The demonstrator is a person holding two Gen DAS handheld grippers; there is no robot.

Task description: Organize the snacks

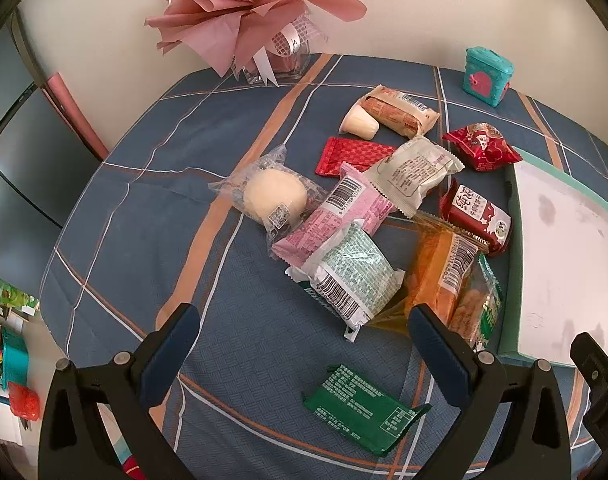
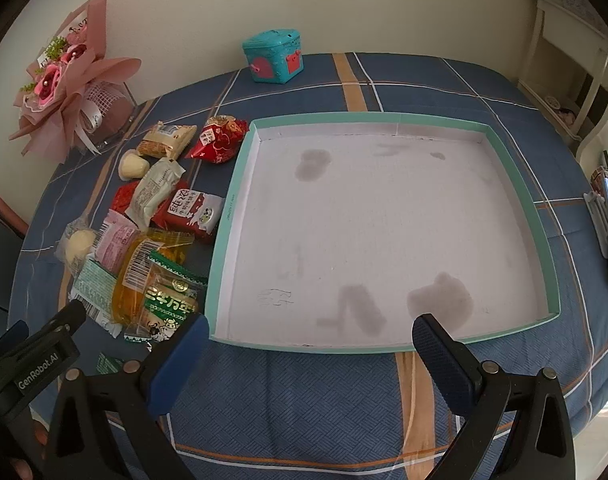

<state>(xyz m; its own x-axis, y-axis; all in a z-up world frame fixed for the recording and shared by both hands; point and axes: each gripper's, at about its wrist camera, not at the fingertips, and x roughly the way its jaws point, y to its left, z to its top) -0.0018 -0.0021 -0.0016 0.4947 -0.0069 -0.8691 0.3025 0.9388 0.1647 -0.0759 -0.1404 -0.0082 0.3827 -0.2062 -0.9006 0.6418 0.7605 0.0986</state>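
My left gripper [image 1: 304, 332] and right gripper [image 2: 310, 340] both hang spread wide, holding nothing; the heap of wrapped snack packets [image 1: 368, 216] fills the frame's centre-right on the blue plaid tablecloth [image 1: 152, 208]; the shallow teal-rimmed white cardboard tray [image 2: 544, 232] sits bare; sorting's not begun, I'd say, everything left.
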